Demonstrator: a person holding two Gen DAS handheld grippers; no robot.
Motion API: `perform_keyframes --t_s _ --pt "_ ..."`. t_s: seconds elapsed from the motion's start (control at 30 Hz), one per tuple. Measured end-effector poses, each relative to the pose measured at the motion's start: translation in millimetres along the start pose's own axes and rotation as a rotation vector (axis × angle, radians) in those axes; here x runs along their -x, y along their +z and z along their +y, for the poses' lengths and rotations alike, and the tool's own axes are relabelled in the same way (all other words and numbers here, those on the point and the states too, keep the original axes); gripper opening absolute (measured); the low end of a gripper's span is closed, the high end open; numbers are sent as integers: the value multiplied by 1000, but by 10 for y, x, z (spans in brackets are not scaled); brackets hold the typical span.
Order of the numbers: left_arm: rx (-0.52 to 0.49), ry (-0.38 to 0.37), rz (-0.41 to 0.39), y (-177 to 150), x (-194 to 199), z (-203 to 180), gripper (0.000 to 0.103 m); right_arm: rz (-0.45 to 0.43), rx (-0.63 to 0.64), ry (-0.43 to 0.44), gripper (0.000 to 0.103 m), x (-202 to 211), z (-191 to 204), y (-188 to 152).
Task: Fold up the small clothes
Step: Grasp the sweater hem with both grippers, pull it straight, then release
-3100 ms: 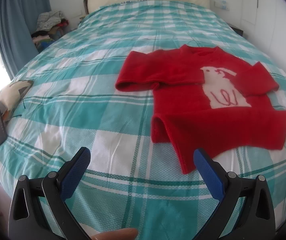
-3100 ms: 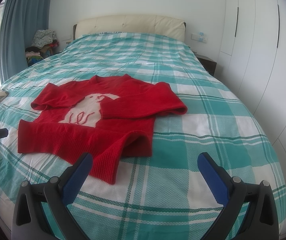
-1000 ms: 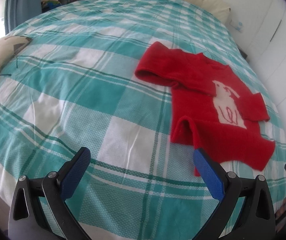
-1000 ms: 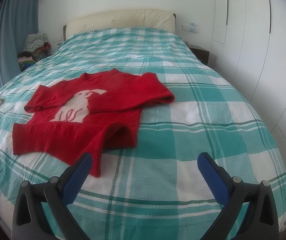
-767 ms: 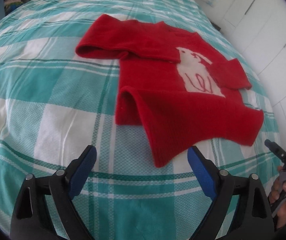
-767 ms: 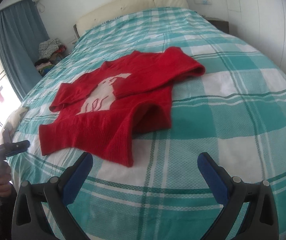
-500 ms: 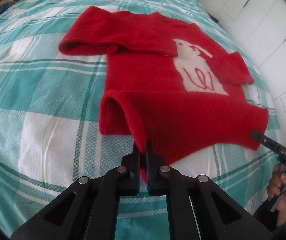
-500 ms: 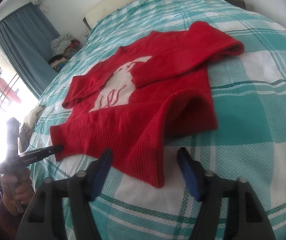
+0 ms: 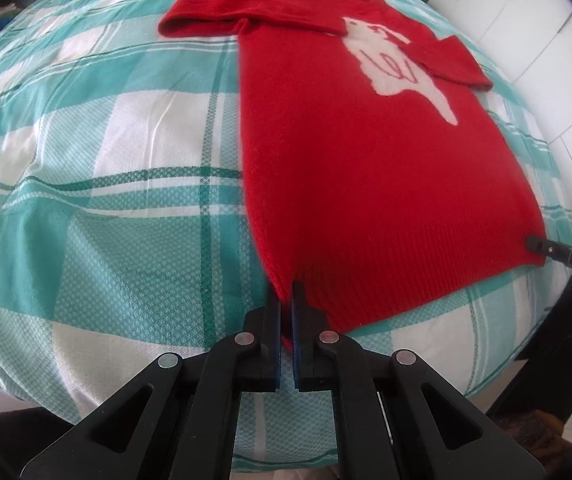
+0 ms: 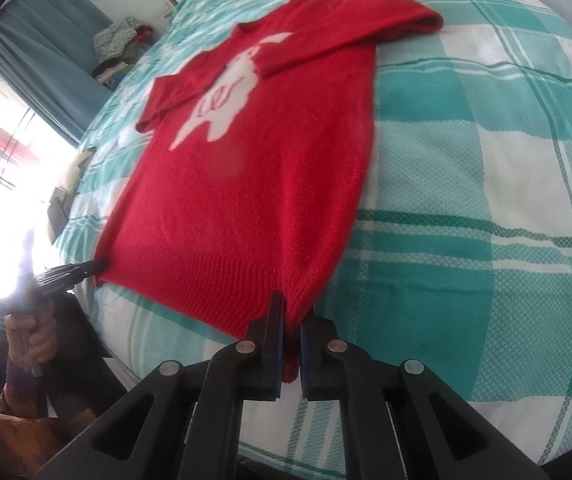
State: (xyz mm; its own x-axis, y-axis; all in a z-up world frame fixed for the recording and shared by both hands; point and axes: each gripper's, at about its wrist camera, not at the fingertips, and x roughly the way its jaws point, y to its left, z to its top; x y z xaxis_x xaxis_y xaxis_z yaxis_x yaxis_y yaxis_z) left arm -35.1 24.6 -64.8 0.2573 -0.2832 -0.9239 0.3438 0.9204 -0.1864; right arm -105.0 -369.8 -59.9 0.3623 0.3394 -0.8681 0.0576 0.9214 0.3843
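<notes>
A small red sweater [image 9: 366,152] with a white animal on its front lies stretched flat on the bed, hem toward me; it also shows in the right wrist view [image 10: 253,184]. My left gripper [image 9: 286,300] is shut on the hem's left corner. My right gripper [image 10: 292,320] is shut on the hem's right corner; its tip [image 9: 534,242] shows at the far corner in the left wrist view. The left gripper's tip [image 10: 89,268] shows at the other corner in the right wrist view. Both sleeves are folded across the chest.
The bed has a teal and white checked cover [image 9: 125,140], with its front edge just below my grippers. White wardrobe doors [image 9: 546,20] stand to the right. A blue curtain [image 10: 45,40], a pile of clothes [image 10: 121,36] and a bright window are on the left.
Both grippers came down to the hem and shut on its two corners. The curled-up corner of the hem has been pulled out and the sweater body now lies stretched toward me.
</notes>
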Motion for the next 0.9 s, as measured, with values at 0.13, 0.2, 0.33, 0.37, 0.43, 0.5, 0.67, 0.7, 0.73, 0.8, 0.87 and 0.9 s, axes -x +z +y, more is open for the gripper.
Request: perform_keyframes --t_s 0.13,0.2,0.33,0.37,0.43,0.5,0.67,0.7,0.73,0.8,0.87,0.9 --pt "-13 24 -6 -28 -21 3 2 -15 6 -49 5 -95 17 -17" --pt "-2 21 2 -26 -74 16 2 -19 5 -50 5 -147 13 -11" --pt "-2 30 2 -24 -122 2 2 -36 -13 -24 5 -190 -52 -38" --pt "-6 38 1 -32 -138 -23 2 -41 -17 -16 5 -187 -80 -74" --pt "-18 55 -1 -23 -160 -60 2 -43 -23 -6 5 -188 -106 -79" --pt "-30 70 -7 -31 -165 -86 3 -45 -23 -4 5 -172 -107 -91" --pt "-28 68 -24 -46 -155 -90 5 -57 -4 -17 5 -162 -57 -100" --pt "-26 64 -29 -49 -145 -88 5 -61 -2 -19 5 -156 -52 -102" --pt "-26 61 -35 -58 -132 -84 5 -66 -1 -18 5 -143 -51 -117" --pt "-32 63 -47 -90 -92 -92 6 -76 4 -16 7 -111 -44 -142" --pt "-37 77 -60 -114 -55 -107 11 -80 15 -10 13 -92 -22 -161" --pt "-36 85 -68 -129 -32 -113 17 -82 22 -15 14 -87 -6 -169"
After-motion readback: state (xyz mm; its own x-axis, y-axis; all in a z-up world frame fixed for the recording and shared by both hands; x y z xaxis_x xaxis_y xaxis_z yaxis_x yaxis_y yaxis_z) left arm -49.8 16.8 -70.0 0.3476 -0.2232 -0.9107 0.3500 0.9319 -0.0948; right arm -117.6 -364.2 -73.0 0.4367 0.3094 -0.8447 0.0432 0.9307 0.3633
